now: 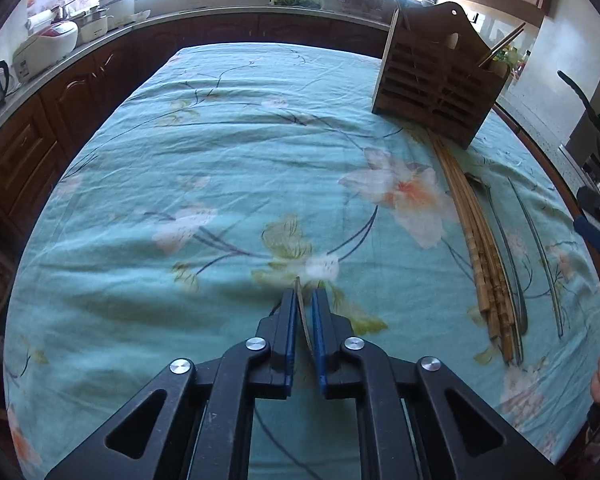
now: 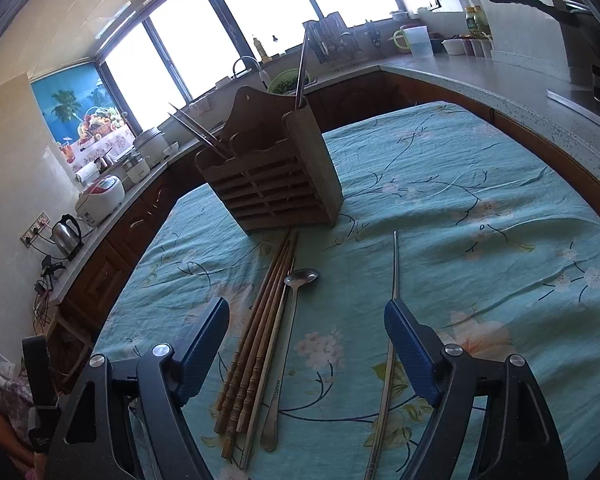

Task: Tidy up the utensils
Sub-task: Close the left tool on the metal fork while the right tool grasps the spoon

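Note:
A wooden utensil holder (image 2: 272, 176) stands on the table with several chopsticks in its compartments; it also shows in the left wrist view (image 1: 436, 80). In front of it lie a bundle of wooden chopsticks (image 2: 256, 336), a metal spoon (image 2: 288, 344) and a single metal chopstick (image 2: 392, 320). My right gripper (image 2: 306, 328) is open above the bundle and spoon. My left gripper (image 1: 305, 304) is shut on a thin wooden chopstick (image 1: 302, 316) over the middle of the table, left of the chopstick bundle (image 1: 480, 248).
A teal floral cloth (image 1: 220, 160) covers the table. Kitchen counters with a kettle (image 2: 66, 236), a rice cooker (image 2: 100, 198) and a jug (image 2: 418, 40) run round behind it. A dark pan handle (image 2: 532, 4) juts in at the far right.

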### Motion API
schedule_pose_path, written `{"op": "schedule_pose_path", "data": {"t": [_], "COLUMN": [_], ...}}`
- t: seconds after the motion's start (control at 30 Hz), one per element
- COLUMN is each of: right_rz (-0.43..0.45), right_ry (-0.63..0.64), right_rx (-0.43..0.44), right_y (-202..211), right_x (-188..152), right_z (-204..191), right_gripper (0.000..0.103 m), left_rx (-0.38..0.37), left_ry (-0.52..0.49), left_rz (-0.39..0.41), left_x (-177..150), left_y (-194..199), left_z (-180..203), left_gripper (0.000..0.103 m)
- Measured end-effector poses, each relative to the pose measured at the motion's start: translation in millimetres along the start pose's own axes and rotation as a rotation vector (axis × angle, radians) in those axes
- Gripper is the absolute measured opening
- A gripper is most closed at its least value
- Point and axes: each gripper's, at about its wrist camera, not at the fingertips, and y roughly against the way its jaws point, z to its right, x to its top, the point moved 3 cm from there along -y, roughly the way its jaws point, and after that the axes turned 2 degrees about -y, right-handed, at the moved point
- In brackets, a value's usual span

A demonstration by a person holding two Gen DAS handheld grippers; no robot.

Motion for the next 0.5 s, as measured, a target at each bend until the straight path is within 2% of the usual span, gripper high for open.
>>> {"op": "schedule_pose_path", "data": {"t": [0.17, 0.3, 0.4, 0.43, 0.47, 0.5], "right_rz": [-0.078, -0.114, -0.140, -0.151, -0.162, -0.172], "right_ry": [0.002, 0.010, 0.017, 0.021, 0.022, 0.023], "right_rx": [0.000, -0.010, -0.015, -0.019, -0.020, -0.020], "right_y": [-25.9, -42.1, -53.3, -57.2, -61.3, -65.7], "right_x": [-4.6, -6.3, -8.1, -8.6, -8.9, -8.6], "right_z": [-4.5, -7.3, -8.1, -8.3, -8.3, -8.2], "right_gripper": [0.050, 0.045, 0.043, 0.042, 0.040, 0.038], "left_rx": [-0.070, -0.087, -0.106, -0.098, -0.096, -0.093], "left_ry": [0.037, 0.029, 0.044, 0.047, 0.046, 0.041], "left_rz": [0.024, 0.022, -0.010, -0.013, -0.009, -0.010], "left_x": [36.0, 51.6, 49.1, 47.0, 46.0, 45.2], "left_y": [-34.4, -50.9, -53.8, -53.6, -51.3, -49.5], "left_z": [1.2, -1.3, -8.0, -10.3, -10.4, -9.8], "left_gripper": [0.001, 0.001, 0.015, 0.026, 0.030, 0.030]}}
